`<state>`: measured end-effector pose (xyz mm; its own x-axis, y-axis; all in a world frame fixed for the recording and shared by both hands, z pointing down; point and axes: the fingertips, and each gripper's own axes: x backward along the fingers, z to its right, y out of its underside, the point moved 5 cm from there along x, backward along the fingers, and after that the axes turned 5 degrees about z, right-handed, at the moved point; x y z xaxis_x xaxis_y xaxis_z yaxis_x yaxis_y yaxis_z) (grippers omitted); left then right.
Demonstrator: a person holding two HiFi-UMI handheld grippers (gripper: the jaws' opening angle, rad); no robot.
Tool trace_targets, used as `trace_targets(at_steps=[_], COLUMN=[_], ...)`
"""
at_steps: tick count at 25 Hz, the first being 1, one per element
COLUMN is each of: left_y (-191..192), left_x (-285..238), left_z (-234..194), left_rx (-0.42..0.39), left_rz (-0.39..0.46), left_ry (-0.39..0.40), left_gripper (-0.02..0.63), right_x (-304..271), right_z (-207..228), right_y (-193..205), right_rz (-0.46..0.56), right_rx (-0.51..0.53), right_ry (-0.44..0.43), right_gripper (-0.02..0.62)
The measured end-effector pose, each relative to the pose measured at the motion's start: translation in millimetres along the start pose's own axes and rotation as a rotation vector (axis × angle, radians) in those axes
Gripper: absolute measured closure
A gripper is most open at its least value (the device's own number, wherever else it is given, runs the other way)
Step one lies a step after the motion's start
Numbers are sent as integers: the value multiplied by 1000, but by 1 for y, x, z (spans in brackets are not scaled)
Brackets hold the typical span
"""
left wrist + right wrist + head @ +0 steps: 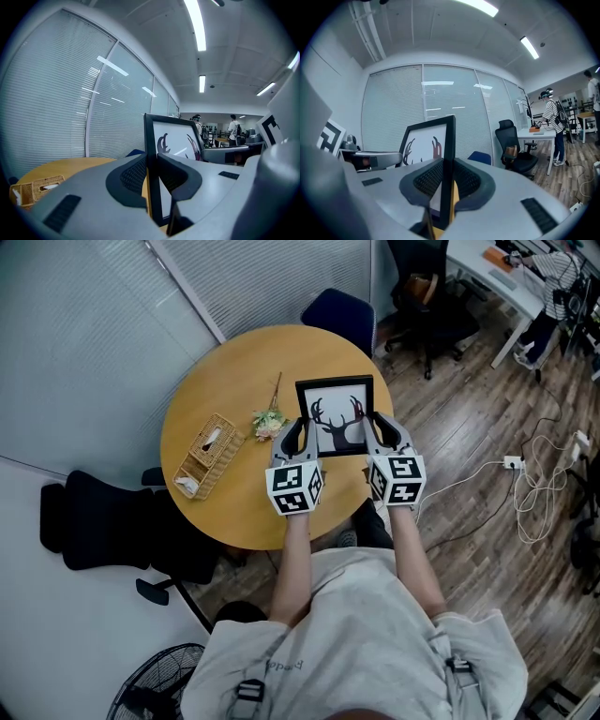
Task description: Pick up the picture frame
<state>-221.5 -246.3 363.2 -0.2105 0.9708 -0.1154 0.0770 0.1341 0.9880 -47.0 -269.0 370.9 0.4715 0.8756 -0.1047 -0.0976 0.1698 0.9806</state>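
Observation:
A black picture frame (pixel 335 415) with a deer-antler print is held over the round wooden table (pixel 234 390), one gripper on each side edge. My left gripper (pixel 292 438) is shut on the frame's left edge (pixel 151 154); its dark pads (pixel 129 176) press both faces. On the right edge (pixel 449 159) my right gripper (pixel 377 432) is shut in the same way, pads (pixel 426 178) against the rail. In both gripper views the frame stands upright between the jaws. Whether its bottom edge touches the table is hidden.
A wicker tissue box (pixel 208 454) lies at the table's left, and a small flower sprig (pixel 270 418) beside the frame. A black chair (pixel 103 531) stands at lower left, a blue seat (pixel 339 312) behind the table, cables (pixel 530 488) on the floor at right. A person (pixel 553 126) stands far off.

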Motion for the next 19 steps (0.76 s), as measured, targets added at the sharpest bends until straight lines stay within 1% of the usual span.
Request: trace_targets(at_steps=[6,19], left_y=[5,0], left_x=[1,-1], left_z=[4,9], left_rx=[-1,-12], left_rz=[-9,-3], left_ry=[10,23], left_gripper=[517,517], right_x=[5,7], right_z=[2,6], right_y=[4,-2], right_rz=[-5,6], right_rx=[2,22], right_ry=[4,4], right_gripper=[518,518])
